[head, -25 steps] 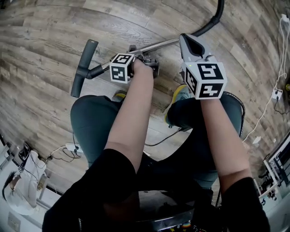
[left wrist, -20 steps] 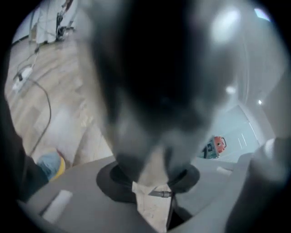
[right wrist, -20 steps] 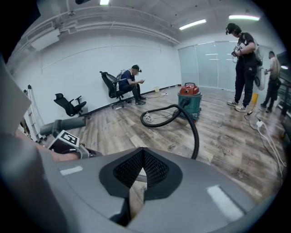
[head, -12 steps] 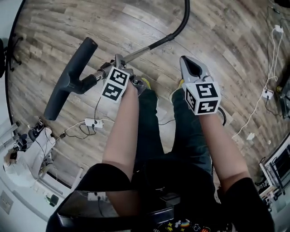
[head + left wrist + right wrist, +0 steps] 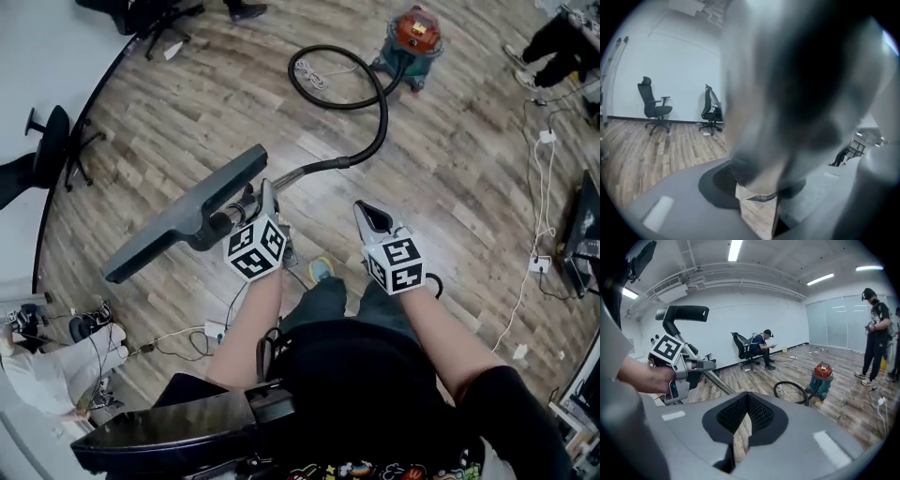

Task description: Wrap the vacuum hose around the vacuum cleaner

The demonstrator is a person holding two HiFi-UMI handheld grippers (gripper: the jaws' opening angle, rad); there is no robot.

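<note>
Head view: left tongs (image 5: 265,194) have raised the wand (image 5: 307,172) higher.

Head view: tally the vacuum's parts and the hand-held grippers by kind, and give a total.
vacuum cleaner: 1
hose: 1
wand: 1
floor head: 1
hand-held grippers: 2, the left hand-held gripper and the right hand-held gripper
Total: 6
</note>
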